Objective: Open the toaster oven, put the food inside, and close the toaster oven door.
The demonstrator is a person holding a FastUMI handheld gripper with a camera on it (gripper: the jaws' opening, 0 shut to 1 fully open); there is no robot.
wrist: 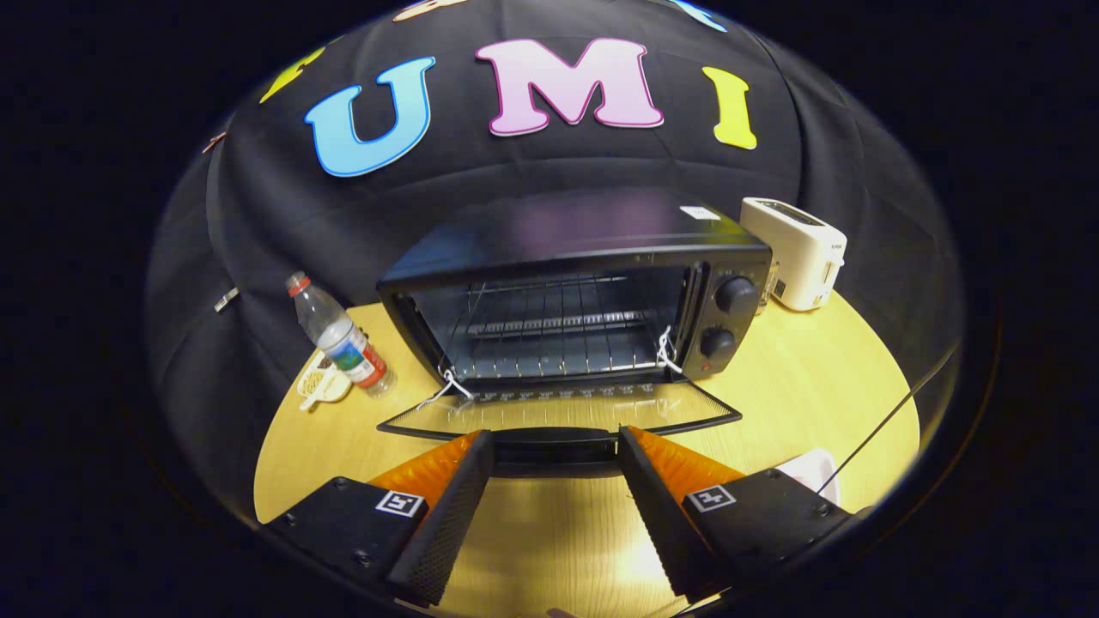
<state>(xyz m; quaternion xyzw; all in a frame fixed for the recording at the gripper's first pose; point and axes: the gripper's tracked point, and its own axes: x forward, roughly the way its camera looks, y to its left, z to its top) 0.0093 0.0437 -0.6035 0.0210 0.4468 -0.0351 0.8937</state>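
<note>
Hovering with your gripper [555, 446] spread and empty at the handle of the dropped door [558, 416] | toaster oven [575, 300] open, rack bare | risk: swinging toward the white food dish [811, 468] beside the right finger, you clip the door or upset the bottle [339, 336].

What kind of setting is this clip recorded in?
Likely a staged kitchen booth: a toaster oven with its door down, a toaster and a bottle on a table. The open gripper flanks the door handle.
</note>
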